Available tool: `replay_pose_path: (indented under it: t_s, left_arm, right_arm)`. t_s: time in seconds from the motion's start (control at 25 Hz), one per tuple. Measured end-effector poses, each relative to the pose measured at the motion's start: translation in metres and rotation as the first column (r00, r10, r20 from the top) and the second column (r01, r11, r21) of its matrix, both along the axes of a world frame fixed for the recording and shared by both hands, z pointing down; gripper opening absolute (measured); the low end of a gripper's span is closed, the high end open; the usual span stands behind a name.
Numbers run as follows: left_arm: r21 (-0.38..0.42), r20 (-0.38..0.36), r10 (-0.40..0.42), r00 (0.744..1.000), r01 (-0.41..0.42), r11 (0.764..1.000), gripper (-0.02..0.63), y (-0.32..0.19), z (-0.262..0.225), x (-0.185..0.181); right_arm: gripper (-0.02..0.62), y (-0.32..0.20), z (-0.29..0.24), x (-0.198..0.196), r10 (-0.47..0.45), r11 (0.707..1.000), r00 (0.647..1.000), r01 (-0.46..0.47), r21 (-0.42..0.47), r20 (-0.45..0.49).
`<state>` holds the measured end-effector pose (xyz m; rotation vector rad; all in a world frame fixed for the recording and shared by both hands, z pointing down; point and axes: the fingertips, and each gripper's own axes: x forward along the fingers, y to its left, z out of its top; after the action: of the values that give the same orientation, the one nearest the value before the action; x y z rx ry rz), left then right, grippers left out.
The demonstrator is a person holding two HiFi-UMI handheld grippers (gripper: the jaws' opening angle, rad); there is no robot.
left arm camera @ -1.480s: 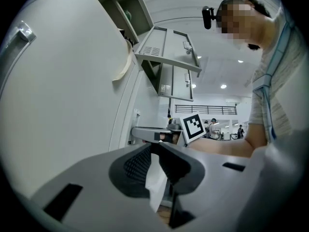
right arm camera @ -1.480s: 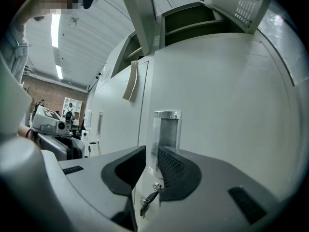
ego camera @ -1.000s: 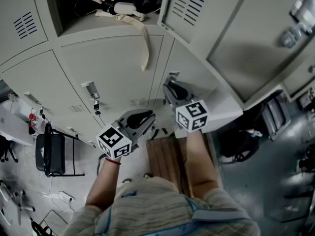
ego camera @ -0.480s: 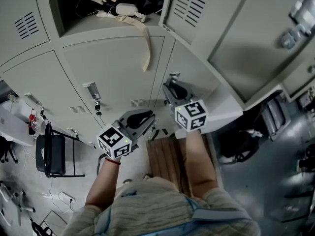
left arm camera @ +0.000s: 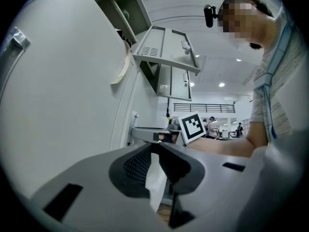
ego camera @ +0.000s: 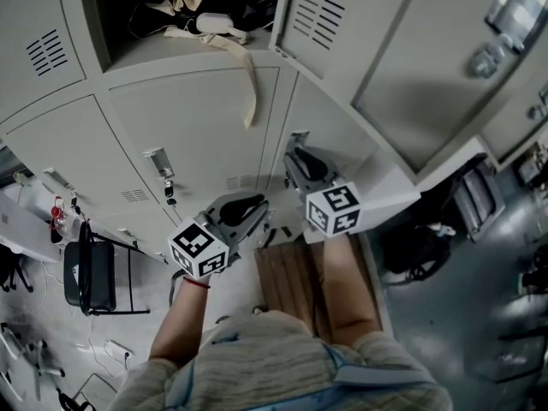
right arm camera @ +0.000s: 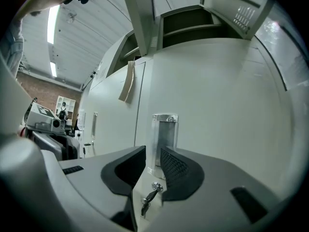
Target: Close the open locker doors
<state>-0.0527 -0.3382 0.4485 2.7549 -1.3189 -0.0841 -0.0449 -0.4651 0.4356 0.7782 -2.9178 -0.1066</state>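
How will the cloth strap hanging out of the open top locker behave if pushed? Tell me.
The strap probably flops: it droops limply down the closed door. It looks thin and light, so a nudge should move it. Left dangling, it could catch under the open door.

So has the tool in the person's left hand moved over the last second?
No. The left tool stays just below and right of the metal latch on the closed locker door, as before; only the view itself shifted slightly.

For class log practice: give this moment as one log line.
upper locker door: open; left hand-held gripper: shut; right hand-held gripper: open, facing door handle
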Motion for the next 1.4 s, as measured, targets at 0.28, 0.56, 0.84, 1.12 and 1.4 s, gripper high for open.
replay_pose_path:
  t_s: [0.28,0.56,0.84,1.12,1.4]
  left_arm:
    - [0.011,0.003,-0.010,1.000,0.010,1.000,0.032,0.003,-0.006,-0.002]
    - [0.032,0.009,0.000,1.000,-0.001,0.999,0.032,0.008,-0.017,0.003]
    - [0.077,0.010,0.034,0.999,-0.035,0.996,0.032,0.017,-0.037,0.011]
    - [0.083,0.031,0.084,0.996,-0.087,0.993,0.032,0.027,-0.058,0.024]
    - [0.121,0.047,0.127,0.991,-0.132,0.984,0.032,0.037,-0.095,0.033]
  right_arm:
    - [0.078,0.027,-0.008,0.010,-0.023,1.000,0.999,0.023,-0.003,0.027]
    - [0.078,0.062,-0.032,0.018,-0.076,0.997,0.996,0.074,0.037,0.053]
    - [0.078,0.090,-0.056,0.035,-0.086,0.994,0.993,0.080,0.075,0.083]
    - [0.078,0.108,-0.080,0.057,-0.103,0.992,0.988,0.093,0.085,0.115]
    - [0.078,0.129,-0.126,0.087,-0.148,0.986,0.971,0.131,0.099,0.188]
